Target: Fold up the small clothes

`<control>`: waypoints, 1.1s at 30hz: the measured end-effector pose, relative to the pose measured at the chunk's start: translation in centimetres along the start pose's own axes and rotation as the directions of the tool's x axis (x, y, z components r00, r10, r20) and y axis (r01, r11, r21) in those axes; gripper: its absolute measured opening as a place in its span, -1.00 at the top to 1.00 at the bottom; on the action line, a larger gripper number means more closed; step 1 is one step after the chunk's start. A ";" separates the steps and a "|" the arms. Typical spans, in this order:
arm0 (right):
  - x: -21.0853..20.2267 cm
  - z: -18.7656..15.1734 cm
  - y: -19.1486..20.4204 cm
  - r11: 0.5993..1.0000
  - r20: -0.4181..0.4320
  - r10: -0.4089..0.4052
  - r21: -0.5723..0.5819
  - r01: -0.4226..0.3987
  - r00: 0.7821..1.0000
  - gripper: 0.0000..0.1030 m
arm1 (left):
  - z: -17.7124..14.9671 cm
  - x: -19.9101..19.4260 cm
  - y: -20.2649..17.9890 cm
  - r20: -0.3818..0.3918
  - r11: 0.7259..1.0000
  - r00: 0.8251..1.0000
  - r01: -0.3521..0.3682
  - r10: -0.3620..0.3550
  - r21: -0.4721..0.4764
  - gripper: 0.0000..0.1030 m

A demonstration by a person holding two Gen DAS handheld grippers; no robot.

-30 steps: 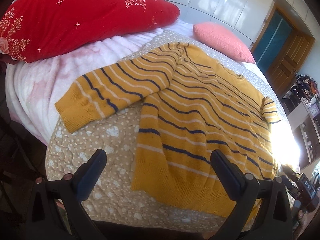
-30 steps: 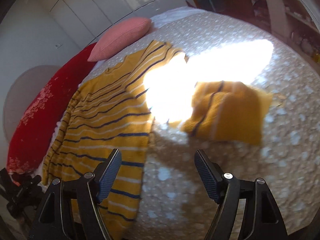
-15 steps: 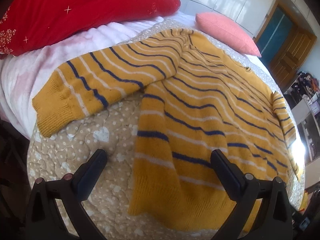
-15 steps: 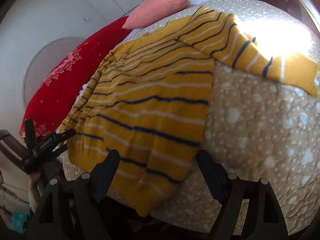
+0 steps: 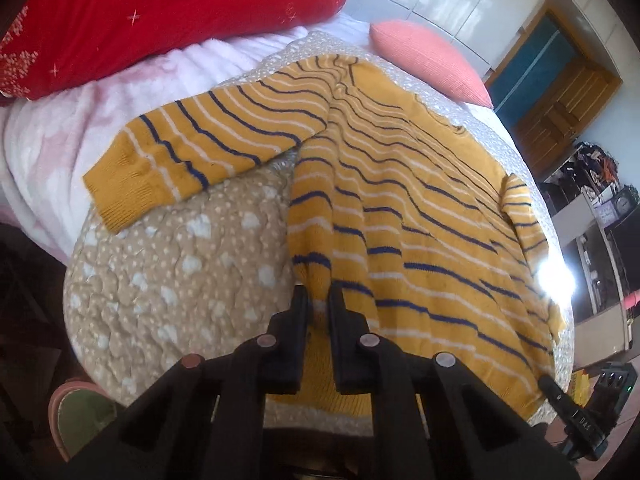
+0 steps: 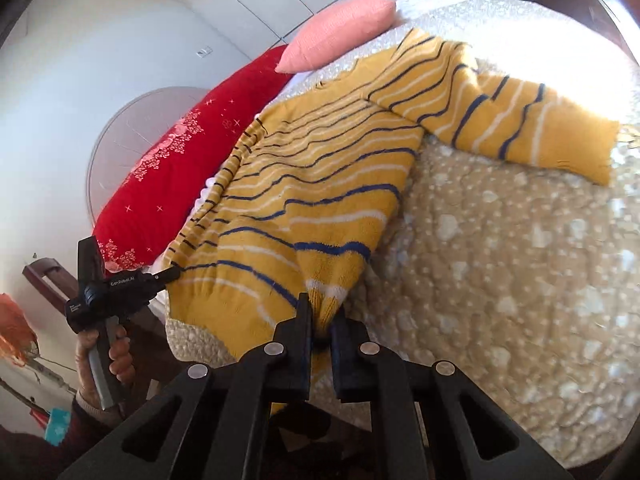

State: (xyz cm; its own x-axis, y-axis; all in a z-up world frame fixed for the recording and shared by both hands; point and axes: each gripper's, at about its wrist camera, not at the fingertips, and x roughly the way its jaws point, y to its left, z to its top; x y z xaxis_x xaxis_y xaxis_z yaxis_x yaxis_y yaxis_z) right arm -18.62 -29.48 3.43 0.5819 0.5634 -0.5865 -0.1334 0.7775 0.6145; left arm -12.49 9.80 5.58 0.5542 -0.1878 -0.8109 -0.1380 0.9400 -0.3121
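A yellow sweater [image 5: 400, 184] with navy and white stripes lies flat on the bed, sleeves spread to both sides. My left gripper [image 5: 318, 300] is shut on the sweater's bottom hem at its left corner. My right gripper [image 6: 320, 312] is shut on the hem at the right corner of the sweater [image 6: 320, 184]. The left gripper also shows in the right wrist view [image 6: 172, 274], pinching the hem's far corner. The left sleeve [image 5: 192, 152] reaches onto the pink blanket; the right sleeve [image 6: 520, 128] lies in bright sunlight.
The beige dotted quilt [image 5: 172, 280] covers the bed. A red pillow [image 5: 140, 12] and a pink pillow [image 5: 428, 60] lie at the head. A pink fleece blanket [image 5: 52, 132] lies at the left. A wooden door [image 5: 560, 96] and shelves [image 5: 592, 208] are on the right.
Both grippers moved down onto the sweater's bottom hem and closed on it, one at each corner. They were open and above the bed before.
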 end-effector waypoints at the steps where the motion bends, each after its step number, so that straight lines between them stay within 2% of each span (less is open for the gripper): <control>1: -0.3 -0.2 -0.1 1.000 0.000 -0.012 0.001 0.012 1.000 0.84 | -0.2 -0.1 -0.1 0.003 1.000 1.000 -0.023 0.023 0.012 0.80; 3: -0.2 -0.6 -0.9 0.999 -0.027 -0.036 0.015 0.036 0.999 0.82 | -0.8 -0.3 -0.1 0.014 0.996 0.996 -0.084 0.083 0.040 0.80; 5: -0.9 -0.2 -1.5 0.998 -0.006 -0.065 0.025 0.065 0.998 0.81 | -1.0 -0.8 0.2 0.031 0.994 0.995 -0.095 0.093 0.054 0.77; 6: -1.2 0.6 -1.5 0.996 0.029 -0.081 0.036 0.080 0.996 0.81 | -1.0 -1.3 0.4 0.044 0.994 0.995 -0.092 0.089 0.055 0.67; 7: -2.3 1.4 -2.1 0.993 0.073 -0.111 0.056 0.107 0.991 0.77 | -1.0 -2.0 0.6 0.067 0.995 0.994 -0.086 0.082 0.057 0.42; 8: -3.2 2.3 -2.7 0.987 0.111 -0.152 0.073 0.145 0.982 0.57 | -0.9 -2.8 0.7 0.095 0.994 0.992 -0.087 0.082 0.058 0.27; 9: -4.1 3.2 -3.2 0.979 0.146 -0.199 0.076 0.190 0.969 0.25 | -0.8 -3.6 0.7 0.125 0.994 0.988 -0.095 0.087 0.060 0.01; 10: -4.7 4.4 -3.6 0.967 0.187 -0.253 0.067 0.245 0.949 0.06 | -0.8 -4.4 0.6 0.159 0.993 0.983 -0.102 0.092 0.061 -0.15; 11: -4.9 5.6 -4.1 0.954 0.220 -0.300 0.050 0.297 0.928 -0.29 | -0.7 -5.1 0.4 0.187 0.993 0.978 -0.102 0.088 0.063 -0.18; 12: -4.7 7.0 -4.6 0.935 0.241 -0.349 0.032 0.352 0.906 -0.50 | -0.5 -5.5 0.2 0.206 0.993 0.976 -0.093 0.077 0.070 -0.24; 13: -4.3 8.2 -5.1 0.920 0.245 -0.384 0.016 0.392 0.890 -0.52 | -0.3 -5.8 -0.2 0.214 0.993 0.974 -0.086 0.067 0.078 -0.32; 17: -1.1 12.6 -7.7 0.845 0.210 -0.509 -0.061 0.531 0.835 -0.52 | 0.2 -5.8 -2.0 0.217 0.989 0.975 -0.068 0.039 0.129 -0.38; 18: -0.1 13.3 -8.2 0.841 0.183 -0.516 -0.076 0.536 0.837 -0.52 | 0.2 -5.7 -2.4 0.213 0.987 0.976 -0.073 0.042 0.143 -0.38; 19: 1.1 13.9 -8.9 0.855 0.125 -0.500 -0.086 0.512 0.857 -0.52 | 0.1 -5.5 -2.9 0.210 0.984 0.977 -0.079 0.045 0.159 -0.38; 20: 1.8 14.2 -9.6 0.869 0.077 -0.481 -0.089 0.486 0.874 -0.36 | 0.0 -5.4 -3.3 0.208 0.981 0.977 -0.086 0.048 0.175 -0.38; 21: 2.5 14.3 -9.8 0.873 0.047 -0.475 -0.099 0.477 0.879 -0.10 | -0.1 -5.4 -3.6 0.207 0.978 0.977 -0.093 0.053 0.188 -0.38; 22: 2.8 14.2 -9.6 0.864 0.040 -0.489 -0.117 0.490 0.872 0.60 | -0.2 -5.2 -3.9 0.208 0.975 0.976 -0.099 0.058 0.196 -0.38; 23: 2.5 14.3 -9.7 0.877 0.041 -0.465 -0.119 0.466 0.885 0.73 | -0.2 -5.1 -4.1 0.207 0.973 0.976 -0.105 0.062 0.205 -0.38; 25: 0.2 15.3 -9.9 0.920 0.076 -0.383 -0.061 0.388 0.921 0.78 | 0.0 -4.9 -4.5 0.203 0.971 0.977 -0.106 0.062 0.213 -0.39; 27: -3.0 16.6 -10.1 0.930 0.143 -0.362 -0.009 0.367 0.921 0.78 | 0.5 -4.7 -4.8 0.204 0.972 0.977 -0.104 0.060 0.209 -0.39; 29: -6.7 18.2 -11.0 0.925 0.212 -0.379 0.053 0.377 0.901 0.79 | 0.8 -4.5 -5.1 0.205 0.975 0.978 -0.092 0.050 0.202 -0.39; 31: -9.6 20.2 -12.5 0.887 0.263 -0.462 0.116 0.447 0.847 0.79 | 1.0 -4.3 -5.2 0.205 0.977 0.978 -0.079 0.038 0.197 -0.40; 33: -11.7 22.0 -14.7 0.842 0.276 -0.540 0.188 0.506 0.795 0.79 | 1.1 -4.0 -5.3 0.204 0.979 0.979 -0.071 0.031 0.192 -0.41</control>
State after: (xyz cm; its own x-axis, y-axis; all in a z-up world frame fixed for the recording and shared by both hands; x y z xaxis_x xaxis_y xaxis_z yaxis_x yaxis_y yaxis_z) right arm -5.88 -53.65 12.89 0.7563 -0.0494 -0.6524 0.3335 0.8870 0.3194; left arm -13.03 5.88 11.01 0.7053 -0.0968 -0.7023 -0.0169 0.9881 -0.1532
